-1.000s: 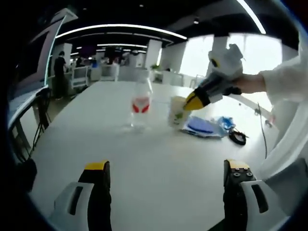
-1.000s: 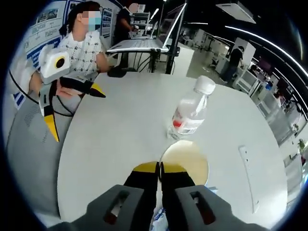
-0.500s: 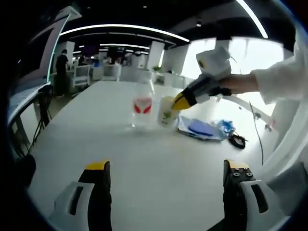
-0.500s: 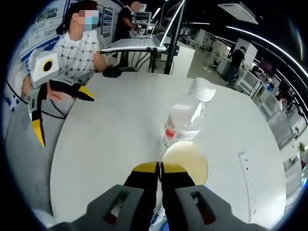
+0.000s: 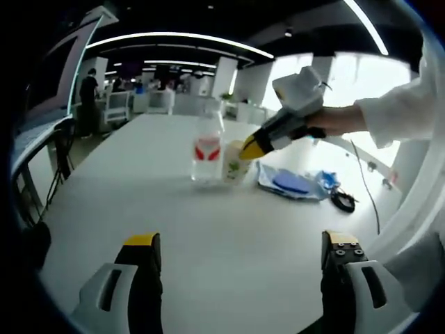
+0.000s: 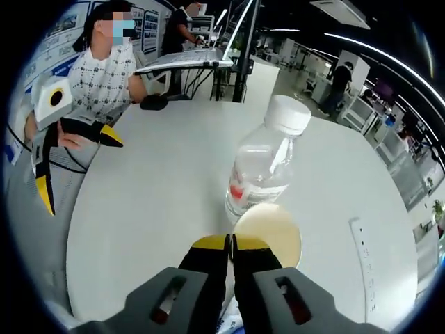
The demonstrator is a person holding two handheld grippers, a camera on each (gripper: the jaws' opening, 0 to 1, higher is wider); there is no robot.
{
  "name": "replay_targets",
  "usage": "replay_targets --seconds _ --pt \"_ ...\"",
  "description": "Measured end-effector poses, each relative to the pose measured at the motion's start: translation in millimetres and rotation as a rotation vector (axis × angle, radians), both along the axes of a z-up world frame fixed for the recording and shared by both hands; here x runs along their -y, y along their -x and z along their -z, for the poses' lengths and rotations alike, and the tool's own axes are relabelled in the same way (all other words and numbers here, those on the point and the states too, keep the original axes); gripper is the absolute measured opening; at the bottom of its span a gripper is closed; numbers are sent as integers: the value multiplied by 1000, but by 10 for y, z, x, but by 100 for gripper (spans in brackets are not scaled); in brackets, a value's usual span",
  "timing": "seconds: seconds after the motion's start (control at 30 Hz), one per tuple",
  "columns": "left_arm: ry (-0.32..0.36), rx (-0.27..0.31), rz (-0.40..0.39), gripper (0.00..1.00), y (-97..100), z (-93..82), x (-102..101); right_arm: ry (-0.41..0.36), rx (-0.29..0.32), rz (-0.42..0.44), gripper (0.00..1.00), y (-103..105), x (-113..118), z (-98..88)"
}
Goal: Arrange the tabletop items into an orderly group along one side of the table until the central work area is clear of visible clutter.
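1. Whereas a second ago the paper cup was seen apart from the water bottle in the left gripper view, it is now seen just beside it, possibly touching; the gap has been closed over the last second.

2. In the right gripper view the right gripper is shown with its jaws pressed together on the near rim of the paper cup, the yellow tips meeting with almost no gap. The cup's pale, empty inside is seen just past the tips, and the water bottle rises directly behind it.

3. The left gripper is shown with its jaws spread wide and nothing between them, hovering over bare table. It is also seen at the left of the right gripper view, spread in the same way.

4. A blue and white wrapper and a dark coiled cable are seen lying beyond the cup, towards the bright side of the table.

5. It is judged that a group is being formed around the bottle. With the cup brought alongside, its release is probably next, and the wrapper and cable would remain to be gathered. A push further could tip the bottle.
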State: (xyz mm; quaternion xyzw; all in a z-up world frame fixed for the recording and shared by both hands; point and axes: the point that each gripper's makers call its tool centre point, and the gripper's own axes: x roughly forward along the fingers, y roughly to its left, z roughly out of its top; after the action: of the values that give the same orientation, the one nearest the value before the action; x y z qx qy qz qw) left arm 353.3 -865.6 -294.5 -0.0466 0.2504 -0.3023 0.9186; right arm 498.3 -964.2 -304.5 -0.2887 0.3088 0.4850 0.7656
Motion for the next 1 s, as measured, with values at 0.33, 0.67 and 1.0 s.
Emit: replay_targets --seconds 0.33,0.67,1.0 --pt "50 -11 -29 91 -26 -23 -31 9 -4 2 0 -17 4 60" --pt "54 -23 -30 91 13 -23 -2 -5 -4 21 0 -26 -16 64" --pt "47 -31 -25 91 30 4 -14 -24 5 4 8 36 -54 29"
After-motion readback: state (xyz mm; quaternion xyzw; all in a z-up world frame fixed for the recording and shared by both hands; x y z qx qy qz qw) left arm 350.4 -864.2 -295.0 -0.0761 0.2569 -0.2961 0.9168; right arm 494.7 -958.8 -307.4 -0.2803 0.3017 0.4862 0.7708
